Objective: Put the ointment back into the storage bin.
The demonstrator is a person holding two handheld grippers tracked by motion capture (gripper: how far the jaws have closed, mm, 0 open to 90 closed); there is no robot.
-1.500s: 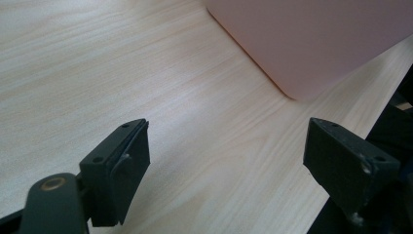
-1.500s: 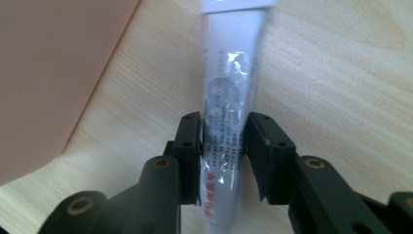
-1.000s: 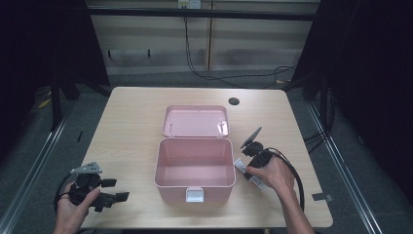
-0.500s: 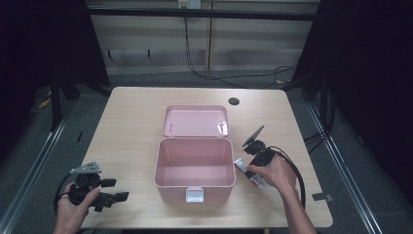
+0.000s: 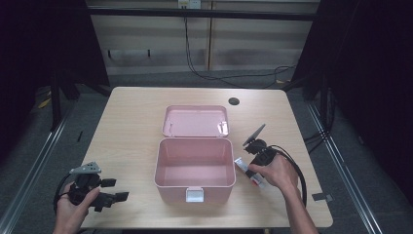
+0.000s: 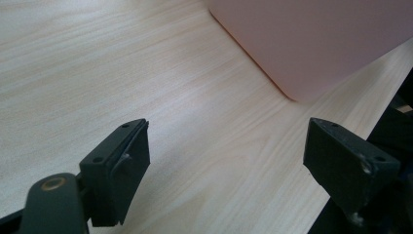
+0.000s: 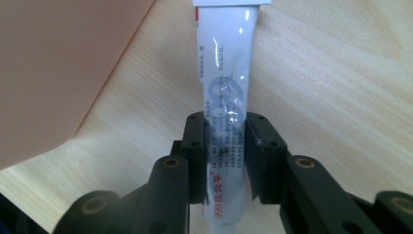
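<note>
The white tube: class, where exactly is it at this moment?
The white tube lies on the table, clamped by the right gripper, just right of the open pink box in the high view.

The open box (image 5: 194, 168) stands in the middle of the worktop (image 5: 131, 122), near the front edge. Its lid (image 5: 196, 121) lies flat just behind it, on the far side. The tube (image 5: 248, 171) is just right of the box, between the right claw (image 5: 253, 170) pads. The left claw (image 5: 109, 192) is at the near left corner, well apart from the box.
</note>
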